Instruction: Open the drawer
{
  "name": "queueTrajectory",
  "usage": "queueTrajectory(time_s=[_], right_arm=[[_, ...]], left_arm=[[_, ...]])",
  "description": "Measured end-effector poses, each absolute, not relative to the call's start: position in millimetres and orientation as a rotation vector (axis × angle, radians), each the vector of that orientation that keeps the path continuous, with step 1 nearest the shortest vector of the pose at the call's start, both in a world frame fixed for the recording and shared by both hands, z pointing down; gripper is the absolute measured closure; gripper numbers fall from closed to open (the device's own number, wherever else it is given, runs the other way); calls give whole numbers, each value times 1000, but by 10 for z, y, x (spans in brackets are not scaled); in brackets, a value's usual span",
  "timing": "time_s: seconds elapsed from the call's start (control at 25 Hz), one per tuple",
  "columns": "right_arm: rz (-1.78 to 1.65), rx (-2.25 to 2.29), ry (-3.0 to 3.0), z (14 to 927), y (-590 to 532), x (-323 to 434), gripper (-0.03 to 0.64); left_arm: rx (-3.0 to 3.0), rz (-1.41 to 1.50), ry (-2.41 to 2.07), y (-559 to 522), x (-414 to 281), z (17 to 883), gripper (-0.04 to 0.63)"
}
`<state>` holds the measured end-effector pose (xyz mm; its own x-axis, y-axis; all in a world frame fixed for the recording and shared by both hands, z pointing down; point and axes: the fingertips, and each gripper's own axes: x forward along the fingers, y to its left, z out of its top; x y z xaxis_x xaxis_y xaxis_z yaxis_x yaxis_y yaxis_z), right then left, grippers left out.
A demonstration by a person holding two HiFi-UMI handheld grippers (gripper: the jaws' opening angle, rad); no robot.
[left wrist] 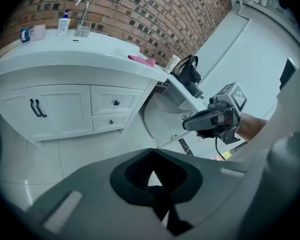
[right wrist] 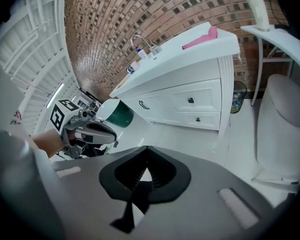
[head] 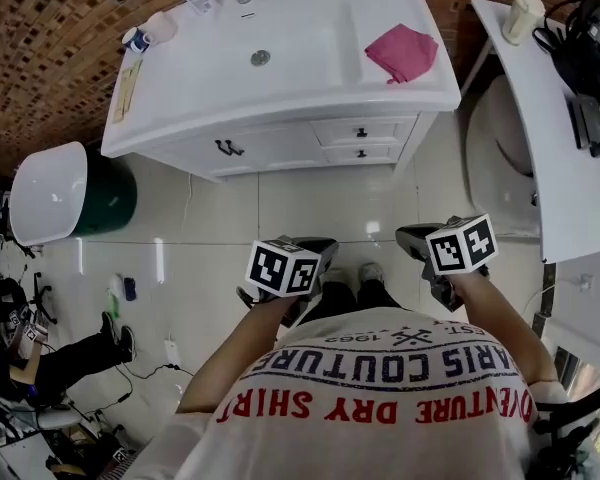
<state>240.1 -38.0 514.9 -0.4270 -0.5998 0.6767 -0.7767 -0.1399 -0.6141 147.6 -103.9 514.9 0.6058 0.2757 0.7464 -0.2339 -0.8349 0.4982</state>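
A white vanity [head: 280, 118] stands ahead on the tiled floor. Its two small drawers sit at the right of its front, the upper drawer [head: 360, 131] above the lower drawer [head: 360, 153], each with a dark knob, both closed. The same upper drawer [left wrist: 116, 103] [right wrist: 191, 100] shows in both gripper views. My left gripper [head: 325, 251] [left wrist: 152, 151] is shut and holds nothing. My right gripper [head: 410, 238] [right wrist: 146, 148] is likewise shut and empty. Both hover over the floor, well short of the vanity.
A pink cloth [head: 401, 51] lies on the vanity top beside the sink basin [head: 265, 48]. A green bin with a white lid [head: 75, 196] stands left of the vanity. A toilet [head: 500, 153] and a white shelf [head: 555, 138] stand at the right.
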Motion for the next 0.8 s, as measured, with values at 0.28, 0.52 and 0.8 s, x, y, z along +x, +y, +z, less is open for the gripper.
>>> queueTrajectory(time_s=[0.28,0.52,0.8], right_arm=[[1628,1593,-1905,5228,-611,2339,607],[1621,1629,-1912,5244,-838,2334,607],[1582,1630,-1842,5605,-1169,2445,551]], left_arm=[[2239,1188,63,-1334,1469,5258,598],[2248,1169,94,-1554,1513,5226,598],[2184,1140,128,-1682,1415,5424,598]])
